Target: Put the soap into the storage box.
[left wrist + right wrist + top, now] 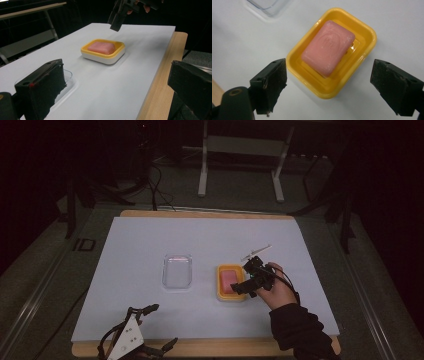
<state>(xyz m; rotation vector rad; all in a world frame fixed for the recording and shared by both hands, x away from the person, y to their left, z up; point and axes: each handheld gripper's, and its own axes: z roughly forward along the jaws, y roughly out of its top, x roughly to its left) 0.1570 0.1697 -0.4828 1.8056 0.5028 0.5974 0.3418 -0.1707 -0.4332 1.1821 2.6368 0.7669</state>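
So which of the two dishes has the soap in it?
The yellow dish under the right gripper holds the pink soap; the clear dish is empty.

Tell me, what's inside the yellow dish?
A pink soap bar lies inside the yellow dish. The dish floor right under the bar is covered, so that part can't be seen.

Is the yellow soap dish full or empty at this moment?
Full: a pink soap bar lies inside the yellow dish, a little askew, with the rim around it. The right gripper hangs open above it.
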